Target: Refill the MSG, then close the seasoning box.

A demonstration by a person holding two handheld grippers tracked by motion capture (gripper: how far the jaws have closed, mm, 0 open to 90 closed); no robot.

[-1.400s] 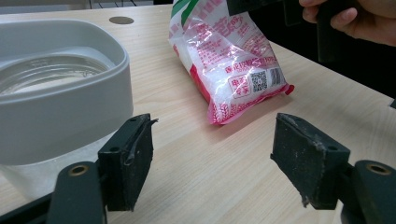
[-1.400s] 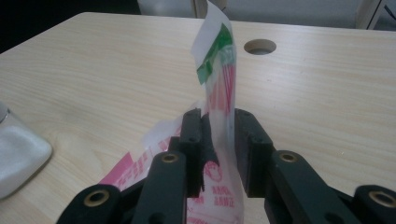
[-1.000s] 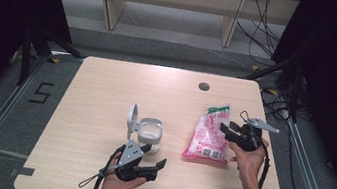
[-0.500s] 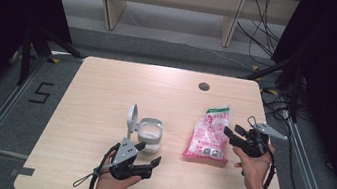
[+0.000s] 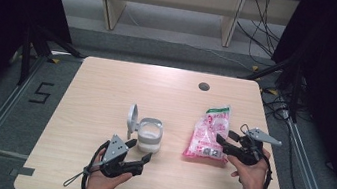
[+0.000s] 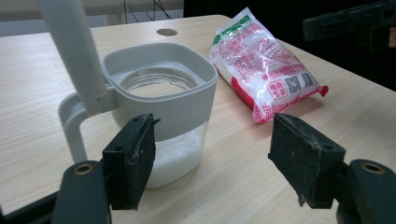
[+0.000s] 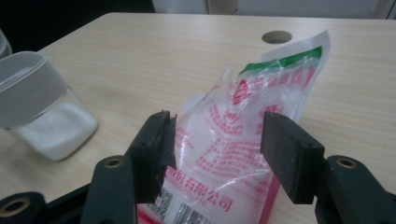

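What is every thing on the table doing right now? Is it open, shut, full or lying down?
Clear plastic jar with grey collar: upright, part full of white grains.
Grey flip lid: open, standing up.
Pink and white plastic bag with green top: lying flat on the table, white grains inside.
Left gripper: open, nothing held, near the jar.
Right gripper: jaws just opening, bag in front of them, not pinched.

pink bag (image 7: pixel 243 154) between jaws just opening; jar (image 7: pixel 42 107) beside
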